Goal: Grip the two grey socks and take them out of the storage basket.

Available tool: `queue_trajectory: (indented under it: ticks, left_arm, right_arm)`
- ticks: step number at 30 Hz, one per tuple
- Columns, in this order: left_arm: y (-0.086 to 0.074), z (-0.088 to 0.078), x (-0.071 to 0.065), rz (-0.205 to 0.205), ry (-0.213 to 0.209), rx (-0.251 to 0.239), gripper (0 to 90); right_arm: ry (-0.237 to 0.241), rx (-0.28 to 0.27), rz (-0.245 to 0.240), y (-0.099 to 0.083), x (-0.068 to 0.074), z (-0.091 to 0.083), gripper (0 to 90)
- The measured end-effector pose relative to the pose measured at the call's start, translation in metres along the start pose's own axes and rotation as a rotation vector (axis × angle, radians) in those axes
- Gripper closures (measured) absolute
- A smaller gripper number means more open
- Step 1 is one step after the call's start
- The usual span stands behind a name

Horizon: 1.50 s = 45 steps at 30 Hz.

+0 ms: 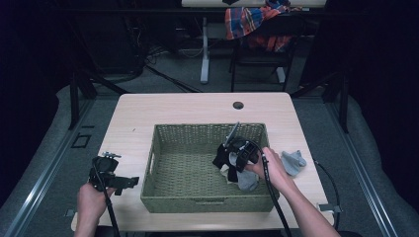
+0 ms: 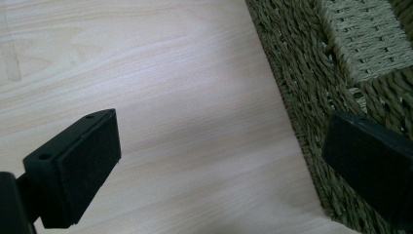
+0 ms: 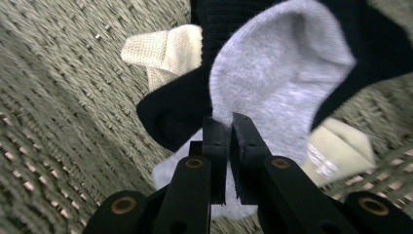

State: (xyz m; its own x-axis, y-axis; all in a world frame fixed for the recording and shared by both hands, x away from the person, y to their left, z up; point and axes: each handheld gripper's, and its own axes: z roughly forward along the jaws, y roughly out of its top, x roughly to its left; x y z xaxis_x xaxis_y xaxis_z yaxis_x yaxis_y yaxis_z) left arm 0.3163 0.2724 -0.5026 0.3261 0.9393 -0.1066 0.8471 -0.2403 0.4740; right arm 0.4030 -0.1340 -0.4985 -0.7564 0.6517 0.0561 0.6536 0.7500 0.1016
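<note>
A green woven basket [image 1: 168, 192] stands in the middle of the wooden table. My right gripper [image 3: 229, 122] is inside its right part, shut on the edge of a grey sock [image 3: 277, 83]. Under that sock lie a black sock [image 3: 170, 112] and a cream sock [image 3: 165, 48]. In the high view the sock pile [image 1: 242, 175] sits against the basket's right wall under my right gripper [image 1: 232, 155]. Another grey sock [image 1: 293, 161] lies on the table just right of the basket. My left gripper [image 1: 113, 180] hovers open over bare table left of the basket, its jaws wide apart [image 2: 219, 161].
A round cable hole [image 1: 238, 105] sits near the table's far edge. Behind the table stands a chair with a plaid cloth [image 1: 252, 19] over it. The basket's outer wall [image 2: 311, 87] is close to my left gripper's right jaw.
</note>
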Motion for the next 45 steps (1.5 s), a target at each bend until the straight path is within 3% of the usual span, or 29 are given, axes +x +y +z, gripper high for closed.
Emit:
queue_trajectory:
  ticks: [11,22,35,45]
  left_arm:
    - [0.000,0.001,0.000,-0.003,-0.002,-0.001,0.9]
    - [0.000,0.001,-0.001,-0.004,0.000,0.001,0.9]
    - [0.000,0.001,-0.001,-0.005,0.003,0.004,0.9]
    - [0.000,0.001,0.000,-0.006,0.006,0.004,0.9]
  right_arm:
    - [0.020,-0.151,0.033,-0.020,-0.006,-0.054,85.7]
    - [0.016,-0.259,0.038,-0.037,-0.010,-0.098,85.7]
    - [0.011,-0.329,0.043,-0.054,-0.012,-0.129,85.7]
    - [-0.007,-0.389,0.082,-0.073,-0.021,-0.151,85.7]
